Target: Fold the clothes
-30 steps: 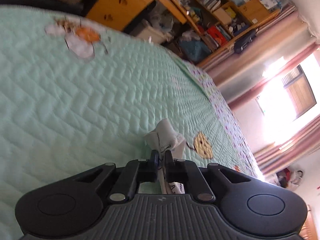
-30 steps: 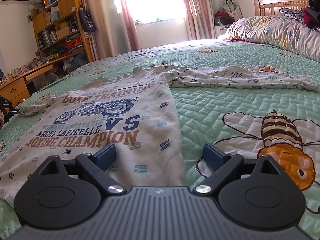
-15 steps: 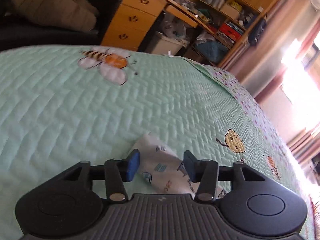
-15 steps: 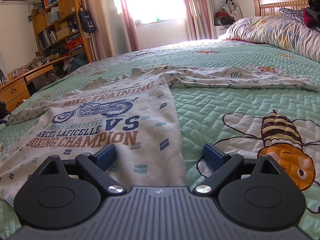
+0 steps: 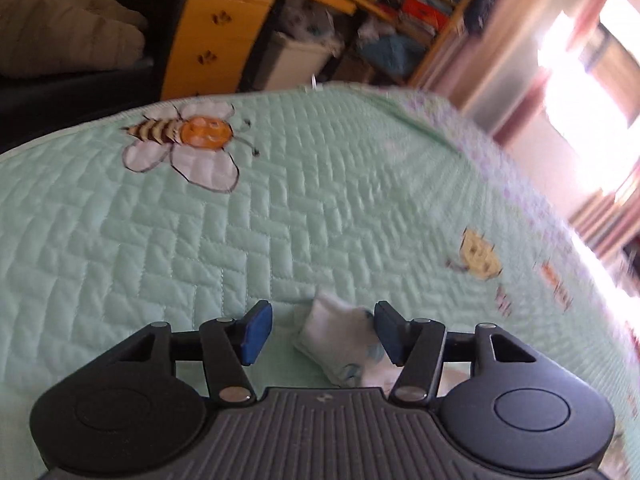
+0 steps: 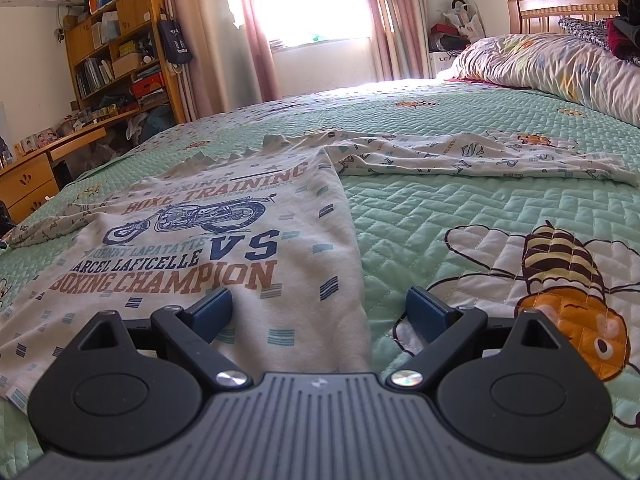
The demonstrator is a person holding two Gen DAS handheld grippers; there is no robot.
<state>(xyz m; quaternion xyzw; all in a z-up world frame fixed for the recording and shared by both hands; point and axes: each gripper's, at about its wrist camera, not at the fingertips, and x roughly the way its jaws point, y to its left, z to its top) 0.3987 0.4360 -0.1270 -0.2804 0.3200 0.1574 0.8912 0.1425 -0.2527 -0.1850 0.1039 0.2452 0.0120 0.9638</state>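
Note:
A white long-sleeved shirt (image 6: 224, 240) with a motorbike print and "BOXING CHAMPION" lettering lies flat on the green quilted bedspread (image 6: 460, 208). One sleeve (image 6: 480, 160) stretches to the right; the other sleeve (image 6: 44, 228) runs off to the left. In the left wrist view, that sleeve's cuff (image 5: 340, 336) rests on the quilt below my left gripper (image 5: 320, 334), whose jaws stand open and apart from the cloth. My right gripper (image 6: 320, 312) hovers open over the shirt's lower right hem, with the shirt's edge between its fingers but untouched.
A pillow (image 6: 552, 64) and wooden headboard (image 6: 560, 8) lie at the far right. A wooden desk with drawers (image 5: 224, 36) and cluttered bookshelves (image 6: 120, 56) stand beyond the bed's edge. A dark chair with a cushion (image 5: 68, 32) is beside the desk.
My left gripper, shut on the sleeve cuff a second ago, let it go and opened; the cuff dropped onto the quilt and the gripper drew back and rolled. The right gripper stayed still.

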